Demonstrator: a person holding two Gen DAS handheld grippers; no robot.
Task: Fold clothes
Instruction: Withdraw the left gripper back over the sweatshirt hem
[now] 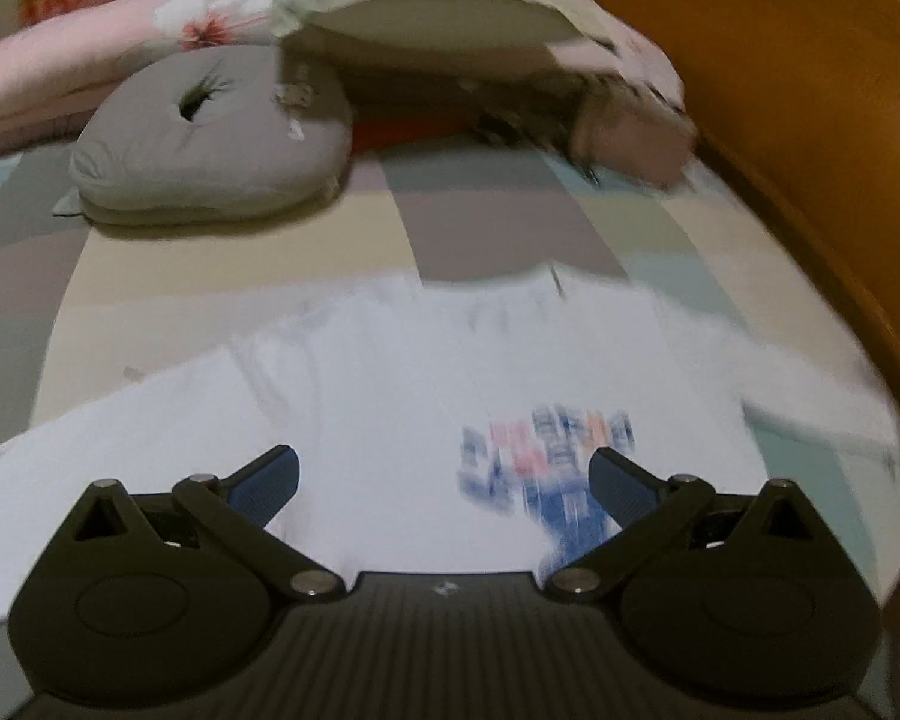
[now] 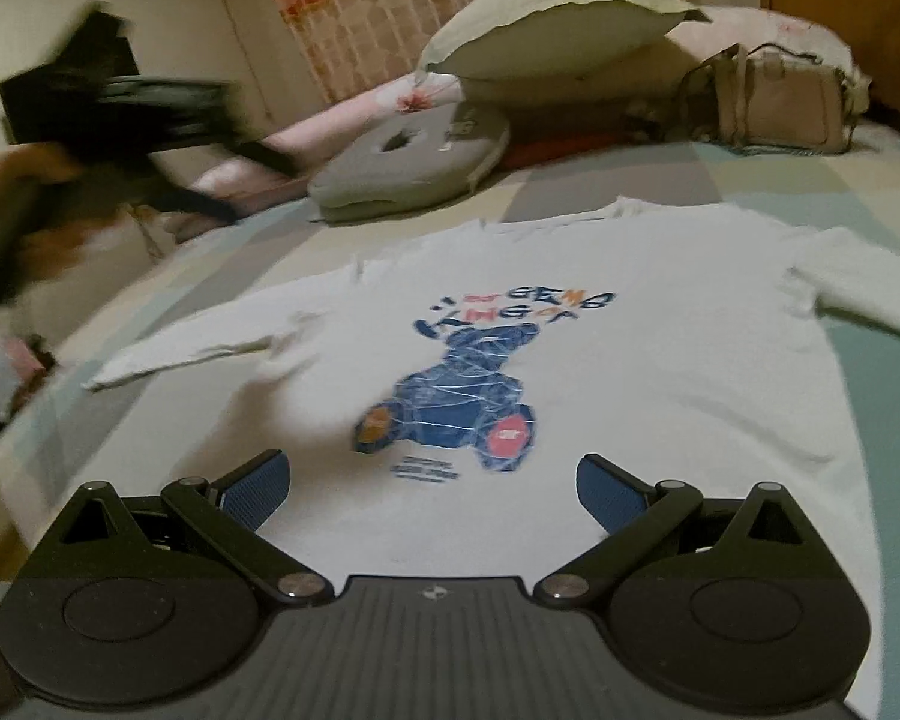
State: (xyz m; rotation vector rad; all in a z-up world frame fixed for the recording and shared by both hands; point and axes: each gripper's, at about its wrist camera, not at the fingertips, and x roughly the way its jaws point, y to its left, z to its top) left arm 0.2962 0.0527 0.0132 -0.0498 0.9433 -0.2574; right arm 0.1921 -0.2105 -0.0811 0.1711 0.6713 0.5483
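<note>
White shirt point(image 2: 570, 300) lies spread flat, print up, sleeves out on the bed point(image 2: 780, 180), ready for folding; I hold left gripper point(image 1: 444, 480) and right gripper point(image 2: 429, 483) spread wide, empty, above its hem

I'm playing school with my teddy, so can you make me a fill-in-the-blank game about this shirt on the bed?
1. The white shirt lies spread flat on the ____.
2. The picture printed on the shirt is a blue ____.
3. The jaws of the right gripper and the left gripper are both ____.
4. The grey cushion beyond the shirt has a ____ in its middle.

Missing words: bed; bear; open; hole
</note>
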